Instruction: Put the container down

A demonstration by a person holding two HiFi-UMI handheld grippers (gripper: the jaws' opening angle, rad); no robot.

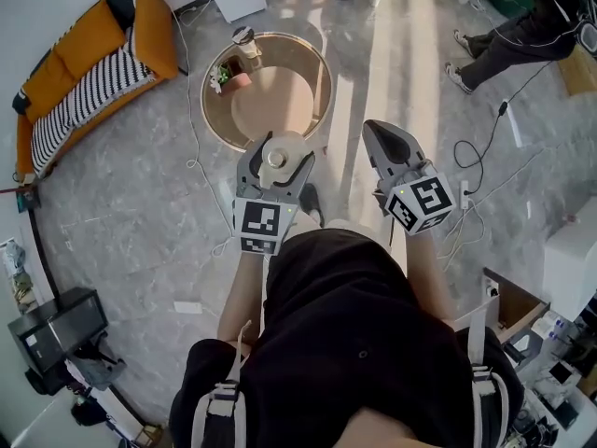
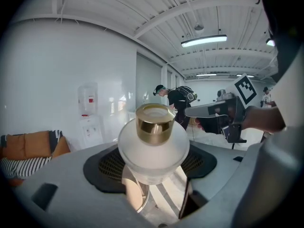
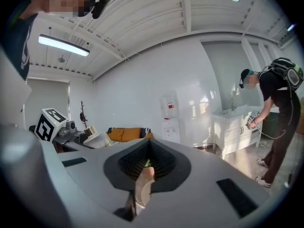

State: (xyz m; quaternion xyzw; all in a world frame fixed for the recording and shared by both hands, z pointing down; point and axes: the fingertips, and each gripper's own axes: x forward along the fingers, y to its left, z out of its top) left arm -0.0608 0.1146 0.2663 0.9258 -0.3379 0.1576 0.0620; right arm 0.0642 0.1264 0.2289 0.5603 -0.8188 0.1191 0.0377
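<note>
Left gripper (image 1: 280,149): clenched on the container (image 2: 153,144), a white rounded jar with a gold cap. Both pads press its body below the cap, and it sits upright.

Right gripper (image 1: 376,131): at 3 o'clock of your left one. Its jaws are closed together with nothing between them; it is idle.

Container position: carried in the air at the 6 o'clock edge of the round bench (image 1: 322,73), as your head view shows it. Its height above the top can't be judged from here.

Bench: the middle and 3 o'clock side are bare. A small potted plant (image 1: 224,77) stands at 10 o'clock, and another small item sits at the 12 o'clock rim, too small to name.

Beyond: an orange sofa (image 1: 93,40) at 10 o'clock, and a second person (image 1: 522,26) at 2 o'clock, well apart.

Step in hand: probably the carry-in; the container is not yet set down.

Next move: take your left gripper toward 12 o'clock over the bare wood, clear of the plant. Lower it with the base level until the base rests, then let the jaws part. The round body may roll if it lands tilted.
</note>
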